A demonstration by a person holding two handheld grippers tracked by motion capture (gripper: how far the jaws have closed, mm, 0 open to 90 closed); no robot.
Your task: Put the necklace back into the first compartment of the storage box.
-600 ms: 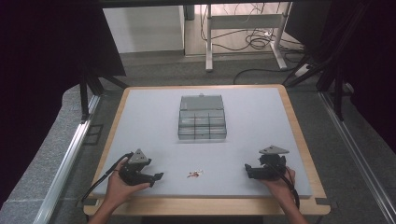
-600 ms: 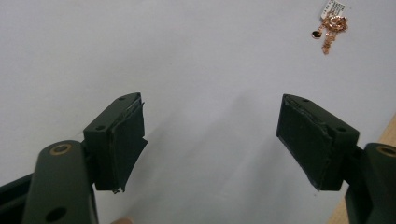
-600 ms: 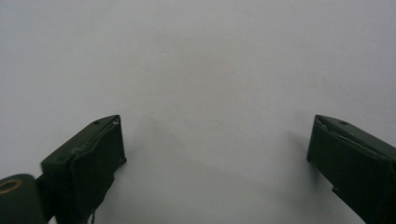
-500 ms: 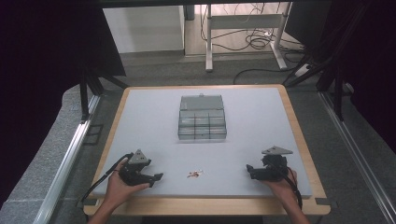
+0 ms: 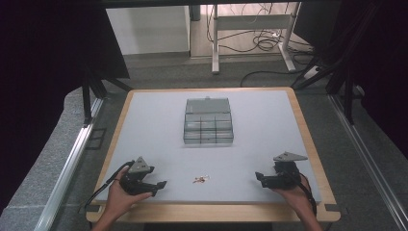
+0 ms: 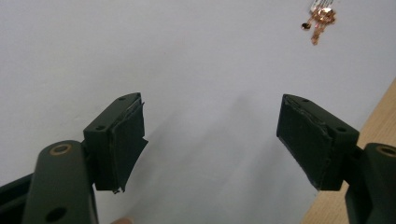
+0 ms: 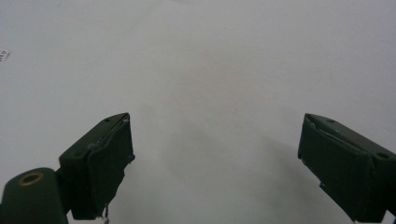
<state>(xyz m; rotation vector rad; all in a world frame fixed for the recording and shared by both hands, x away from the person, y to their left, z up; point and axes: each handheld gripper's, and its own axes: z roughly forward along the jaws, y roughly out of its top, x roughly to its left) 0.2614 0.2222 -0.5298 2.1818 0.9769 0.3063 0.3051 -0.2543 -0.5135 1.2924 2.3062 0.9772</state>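
Both grippers, left gripper [image 5: 161, 184] and right gripper [image 5: 259, 176], rest with jaws wide apart, empty. The trinket [image 5: 200, 179] lies between them on the worktop [image 5: 269, 125], near edge; being small and flat, it may slip from a pinch.

Lab test bay, black curtains [image 5: 43, 53], aluminium rail frame [image 5: 67, 168], loose floor cables [image 5: 260, 41], wood-edged table [image 5: 211, 211]
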